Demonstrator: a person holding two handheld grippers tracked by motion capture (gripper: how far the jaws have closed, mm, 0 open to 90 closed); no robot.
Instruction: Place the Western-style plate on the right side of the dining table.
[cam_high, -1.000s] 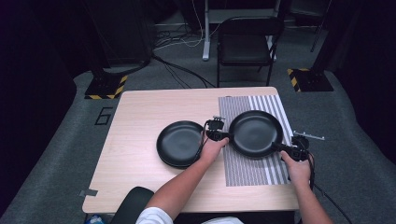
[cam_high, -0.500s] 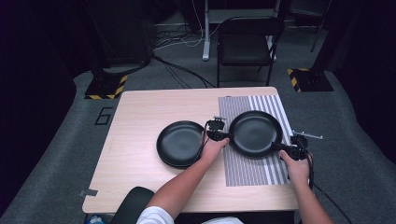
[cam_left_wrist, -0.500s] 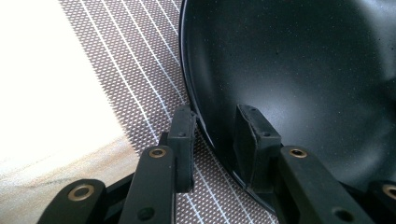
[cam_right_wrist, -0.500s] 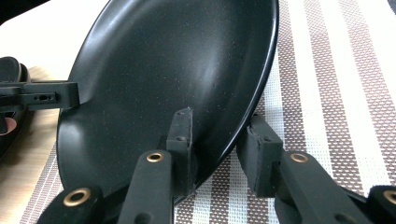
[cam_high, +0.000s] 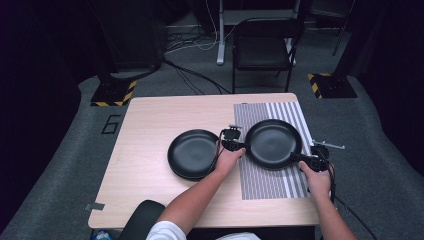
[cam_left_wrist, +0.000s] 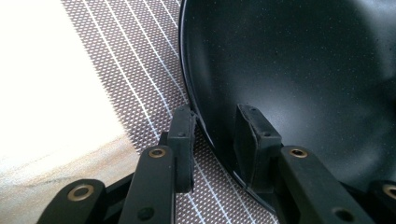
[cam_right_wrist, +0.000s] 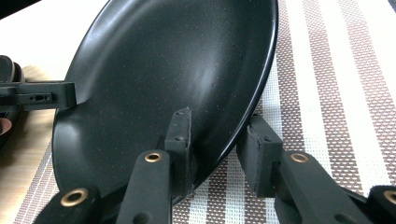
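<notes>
Grippers first: left gripper (cam_high: 233, 143) clamped on left rim of black plate (cam_high: 273, 143) — one jaw inside the dish, other outside over the mat. Right gripper (cam_high: 309, 160) pinching the near-right rim same way, jaws straddling the edge, looks firm. Plate sitting over striped placemat (cam_high: 265, 182), right half of table (cam_high: 150, 165); in both gripper views rim appears tilted up, so likely lifted or at least partly off the mat, though can't confirm from high view.

Progress, as judged: two-handed grip done, plate centred on mat. Left to do — either set down flat and release, or carry elsewhere; can't tell direction. Second black plate (cam_high: 193, 153) still on bare wood, just left of the left gripper, looks like a stack of two.

Clearance: tight on left, second plate's right rim nearly touching left hand (cam_high: 228, 161). Right edge of table close to right gripper, little margin there. Far side of mat open, near side of mat open too. Chair (cam_high: 264, 50) beyond far edge, well apart.
</notes>
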